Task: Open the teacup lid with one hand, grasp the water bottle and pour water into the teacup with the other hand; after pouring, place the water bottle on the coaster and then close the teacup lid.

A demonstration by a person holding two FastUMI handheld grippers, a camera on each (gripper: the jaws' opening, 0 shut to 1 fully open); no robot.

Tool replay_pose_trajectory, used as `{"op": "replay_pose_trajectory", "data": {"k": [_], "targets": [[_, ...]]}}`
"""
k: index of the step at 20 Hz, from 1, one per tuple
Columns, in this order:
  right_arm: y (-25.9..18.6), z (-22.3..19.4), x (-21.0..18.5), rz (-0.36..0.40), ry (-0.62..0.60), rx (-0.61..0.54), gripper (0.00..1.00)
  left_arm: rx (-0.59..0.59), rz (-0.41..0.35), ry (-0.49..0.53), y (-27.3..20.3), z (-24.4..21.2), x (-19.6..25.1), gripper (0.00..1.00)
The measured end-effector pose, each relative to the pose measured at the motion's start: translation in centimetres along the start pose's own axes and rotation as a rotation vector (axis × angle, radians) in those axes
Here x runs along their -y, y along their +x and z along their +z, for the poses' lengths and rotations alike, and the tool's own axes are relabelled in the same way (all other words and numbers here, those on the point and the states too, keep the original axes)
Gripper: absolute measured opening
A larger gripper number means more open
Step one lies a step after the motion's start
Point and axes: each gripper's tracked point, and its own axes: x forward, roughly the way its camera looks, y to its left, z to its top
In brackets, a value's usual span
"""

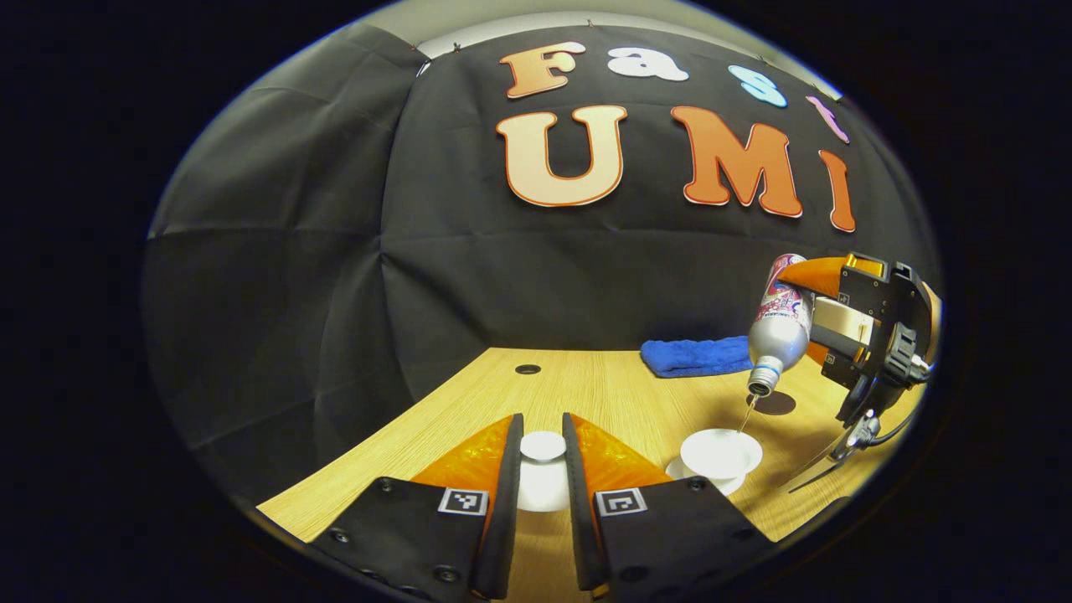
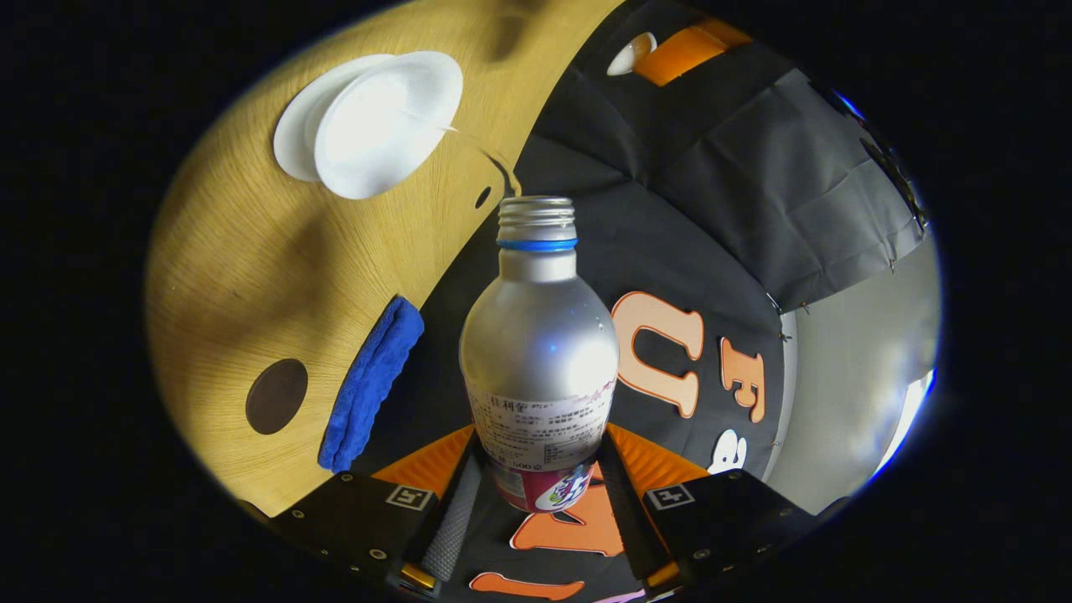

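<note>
The bottle [image 1: 780,325] is tipped neck-down over the teacup [image 1: 721,455], and a thin stream of water runs from its open mouth into the cup — you can see the thread of it just above the rim. The cup is white, uncovered, sitting on a white saucer [image 1: 680,469] on the wooden counter [image 1: 586,389]. From the right gripper view the same bottle [image 2: 538,352] fills the middle, silver with a blue ring under the threads, no cap on it, its mouth pointing toward the cup [image 2: 387,124].

The right tool [image 2: 540,494] grips the bottle low on its labelled end, both fingers pressed against its sides. Seen from the left gripper view, that tool [image 1: 825,314] comes in from the right edge, holding the bottle aloft at a slant.

The left tool [image 1: 543,477] is clamped on the lid [image 1: 543,465] — a white lid with a round knob, held between the two fingers, off to the left of the cup.

Behind the cup lies a dark round coaster [image 1: 772,404], bare, and past it a folded blue cloth [image 1: 697,357] near the counter's back edge. A small dark hole [image 1: 528,369] sits in the counter farther left.
</note>
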Motion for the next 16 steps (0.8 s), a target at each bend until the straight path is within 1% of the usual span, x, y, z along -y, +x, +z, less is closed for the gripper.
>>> {"op": "replay_pose_trajectory", "data": {"k": [1,2,4,7,9,11,13,16], "targets": [[0.1,0.0,0.0,-0.001,-0.007,0.003,0.77,0.000,-0.002,0.000,-0.1,-0.1,0.2,0.28],[0.1,0.1,0.0,-0.003,-0.013,0.007,0.77,-0.002,-0.006,0.000,0.0,-0.1,0.4,0.33],[0.1,0.2,-0.1,-0.008,-0.014,0.016,0.77,-0.002,-0.015,0.000,0.2,0.0,0.8,0.33],[0.1,0.4,-0.9,0.008,0.017,0.022,0.77,0.000,-0.023,0.001,0.5,-0.1,1.5,0.33],[0.0,0.4,-1.9,0.035,0.066,0.018,0.77,0.006,-0.034,0.000,0.6,0.0,2.1,0.33],[-0.1,0.1,-2.3,0.044,0.113,0.004,0.77,0.005,-0.044,-0.003,0.7,0.1,2.8,0.33],[0.1,-0.2,-3.0,0.065,0.205,-0.008,0.78,-0.002,-0.039,0.010,1.0,-0.1,3.1,0.33],[0.3,-0.9,-3.3,0.082,0.334,-0.027,0.77,0.007,-0.055,0.004,1.1,0.5,4.4,0.33]]}}
